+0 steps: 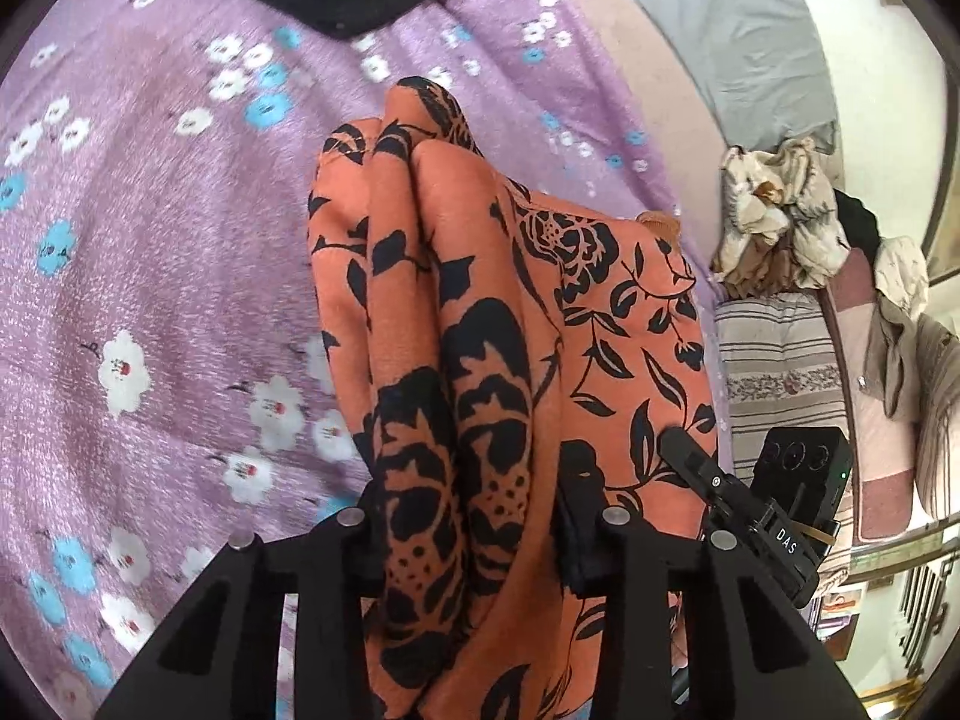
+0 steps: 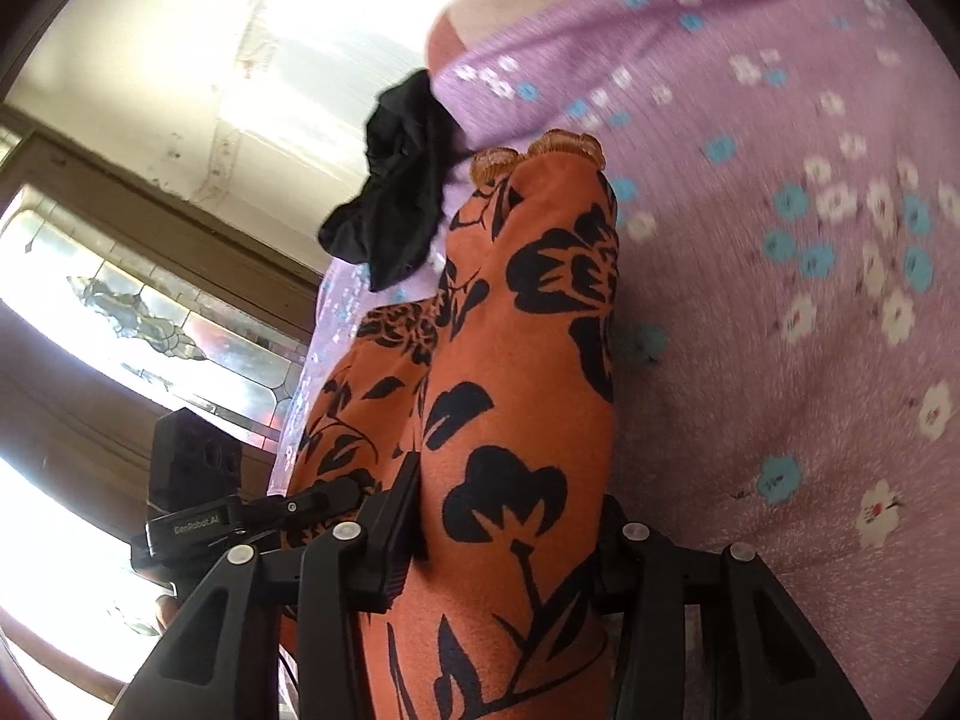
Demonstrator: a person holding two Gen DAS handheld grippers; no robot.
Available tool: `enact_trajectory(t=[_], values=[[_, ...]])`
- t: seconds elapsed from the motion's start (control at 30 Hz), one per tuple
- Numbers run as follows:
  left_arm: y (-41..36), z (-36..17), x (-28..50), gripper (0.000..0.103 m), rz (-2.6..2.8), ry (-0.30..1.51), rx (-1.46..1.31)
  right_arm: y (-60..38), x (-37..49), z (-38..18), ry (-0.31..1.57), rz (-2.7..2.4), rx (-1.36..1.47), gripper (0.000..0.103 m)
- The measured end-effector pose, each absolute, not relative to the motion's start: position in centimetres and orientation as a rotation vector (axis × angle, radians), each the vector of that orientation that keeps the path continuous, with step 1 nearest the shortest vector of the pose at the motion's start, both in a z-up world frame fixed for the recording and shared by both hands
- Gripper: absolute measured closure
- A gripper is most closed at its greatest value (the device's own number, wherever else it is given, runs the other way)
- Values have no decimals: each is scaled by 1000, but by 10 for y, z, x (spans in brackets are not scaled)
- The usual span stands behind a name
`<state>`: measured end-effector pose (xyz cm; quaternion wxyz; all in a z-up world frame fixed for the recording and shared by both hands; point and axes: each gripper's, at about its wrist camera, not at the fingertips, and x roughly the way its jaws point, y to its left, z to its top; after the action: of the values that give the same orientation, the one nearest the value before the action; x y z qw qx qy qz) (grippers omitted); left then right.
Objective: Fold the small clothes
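Two short printed markings, one in each wrist view.

In the left wrist view, white letters "DAS" stand on a black clip mount at the lower right of the frame, under a small black camera box. In the right wrist view, faint pale lettering "GenRobot.AI" stands on a black bracket at the lower left, likewise beneath a black camera box.
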<state>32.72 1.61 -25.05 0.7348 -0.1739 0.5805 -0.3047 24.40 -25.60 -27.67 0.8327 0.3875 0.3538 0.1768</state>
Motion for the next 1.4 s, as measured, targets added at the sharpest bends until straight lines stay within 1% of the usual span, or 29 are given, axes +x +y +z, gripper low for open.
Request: enact_trajectory(t=[0.27,0.47,0.67,0.93,1.27,1.4], values=[[-12,-211,291,64,-740,1208,-325,-282,200,-237,645,368,779,58],[-47,-195,236,64,-732,1171,-186,-302,153,-229,628,357,754,58],[-72,-191,196,64,-722,1151,-96,-312,110,-226,610,328,710,58],[-84,-215,174,64,-681,1163,-53,-327,83,-244,607,284,737,58],[-95,-237,206,64,-603,1142,-33,-321,111,-262,616,224,721,58],[-101,-258,223,63,-557,1181,-24,-320,127,-280,660,181,717,58]])
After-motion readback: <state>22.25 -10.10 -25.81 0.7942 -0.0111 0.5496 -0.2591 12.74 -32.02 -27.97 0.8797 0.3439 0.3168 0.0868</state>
